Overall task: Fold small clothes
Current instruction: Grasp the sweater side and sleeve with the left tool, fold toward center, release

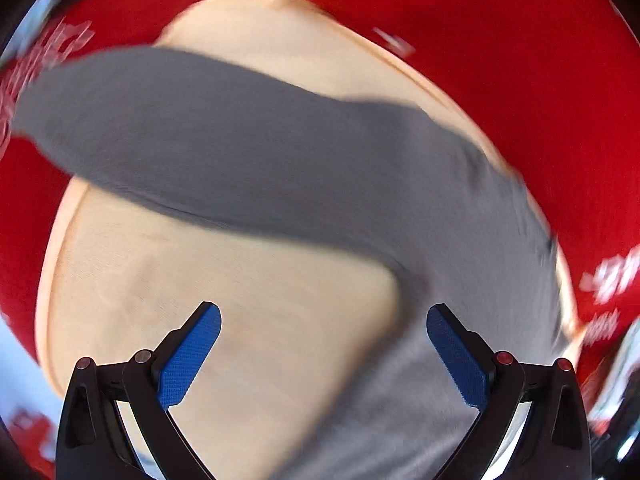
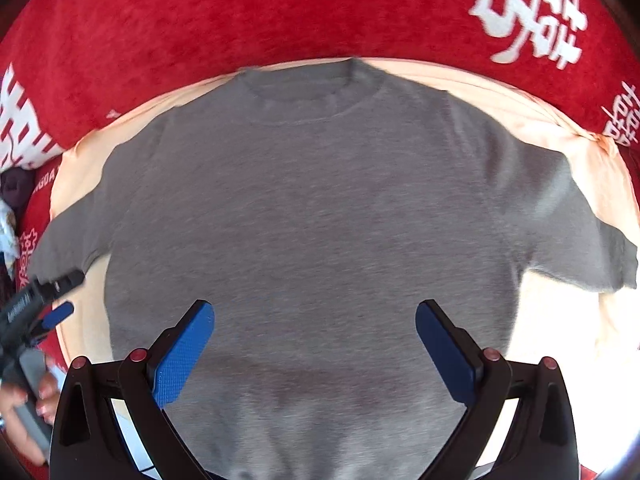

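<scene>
- Left wrist view: the left gripper [image 1: 323,354] is seen released, blue pads wide apart, nothing between them. It hangs over the grey T-shirt [image 1: 248,148], near the shirt's sleeve end; contact with the fabric cannot be told because the picture is motion-blurred.
- The T-shirt is laid on a peach cloth [image 1: 208,288], which lies on a red blanket [image 1: 500,60] with white characters. Only one sleeve and part of the body are shown here.
- Right wrist view: the right gripper [image 2: 315,344] is also released, pads spread, poised over the lower body of the T-shirt [image 2: 312,216], empty.
- Here the whole shirt is shown, spread flat, collar at the far edge, both sleeves out to the sides of the body, no fold visible.
- The left gripper [image 2: 60,296] is seen from outside, just beside the shirt's left sleeve, with a hand [image 2: 24,408] on its handle; its opening is hard to judge from this angle.
- A small dark and patterned item [image 2: 10,208] is glimpsed beyond that sleeve, too small to name.
- Progress, as judged: the shirt is spread, folding is not yet begun; sleeve folds and the body fold are left.
</scene>
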A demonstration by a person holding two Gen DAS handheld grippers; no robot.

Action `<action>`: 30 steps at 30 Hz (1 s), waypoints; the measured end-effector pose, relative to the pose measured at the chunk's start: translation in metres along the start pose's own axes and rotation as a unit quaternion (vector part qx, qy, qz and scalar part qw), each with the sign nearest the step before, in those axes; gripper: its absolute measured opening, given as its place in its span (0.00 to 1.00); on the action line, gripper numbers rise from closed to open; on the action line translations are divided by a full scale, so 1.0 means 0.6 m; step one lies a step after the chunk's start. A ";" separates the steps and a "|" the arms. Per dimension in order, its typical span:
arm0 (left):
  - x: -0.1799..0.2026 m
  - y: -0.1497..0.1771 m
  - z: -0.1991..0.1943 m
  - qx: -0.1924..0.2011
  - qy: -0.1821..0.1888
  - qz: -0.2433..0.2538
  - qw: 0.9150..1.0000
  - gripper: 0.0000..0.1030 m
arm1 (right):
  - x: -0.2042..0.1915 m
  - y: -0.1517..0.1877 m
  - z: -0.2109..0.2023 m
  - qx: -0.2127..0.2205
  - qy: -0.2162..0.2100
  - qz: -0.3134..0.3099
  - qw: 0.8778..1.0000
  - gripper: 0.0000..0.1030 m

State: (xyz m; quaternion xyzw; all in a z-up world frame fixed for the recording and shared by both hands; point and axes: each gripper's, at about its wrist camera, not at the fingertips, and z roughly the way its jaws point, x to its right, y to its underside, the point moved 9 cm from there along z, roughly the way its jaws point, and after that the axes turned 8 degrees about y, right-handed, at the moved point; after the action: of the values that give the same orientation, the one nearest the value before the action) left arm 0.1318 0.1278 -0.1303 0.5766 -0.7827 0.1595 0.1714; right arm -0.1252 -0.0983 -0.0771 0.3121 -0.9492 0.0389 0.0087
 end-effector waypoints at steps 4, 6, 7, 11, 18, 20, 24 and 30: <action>-0.078 -0.030 0.021 0.010 0.080 -0.095 0.992 1.00 | -0.045 0.018 0.012 -0.005 -0.008 -0.011 1.000 0.98; -0.089 -0.041 0.037 0.015 0.112 -0.127 0.985 1.00 | -0.065 0.028 0.016 -0.008 -0.013 -0.015 1.000 0.98; -0.089 -0.051 0.040 0.024 0.123 -0.131 0.983 1.00 | -0.077 0.034 0.019 -0.010 -0.015 -0.018 1.000 0.98; -0.052 -0.081 0.052 0.036 0.159 -0.137 0.977 1.00 | -0.111 0.047 0.020 -0.012 -0.020 -0.027 0.999 0.98; -0.078 -0.142 -0.036 0.145 0.107 -0.111 0.977 0.96 | -0.142 0.055 -0.008 0.003 -0.019 -0.042 0.999 0.98; -0.113 -0.156 -0.056 0.156 0.086 -0.104 0.979 0.82 | -0.144 0.054 -0.010 0.006 -0.018 -0.042 0.999 0.98; -0.147 -0.160 -0.047 0.144 0.068 -0.113 0.981 0.16 | -0.143 0.062 -0.005 0.000 -0.020 -0.032 0.999 0.98; -0.124 -0.161 -0.104 0.178 0.020 0.000 0.984 0.06 | -0.128 0.074 -0.013 0.002 -0.030 -0.015 0.999 0.98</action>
State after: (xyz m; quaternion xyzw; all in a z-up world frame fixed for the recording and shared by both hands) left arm 0.2504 0.1915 -0.1036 0.5944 -0.7383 0.3078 0.0821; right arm -0.0897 -0.0162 -0.0754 0.3277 -0.9440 0.0317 -0.0201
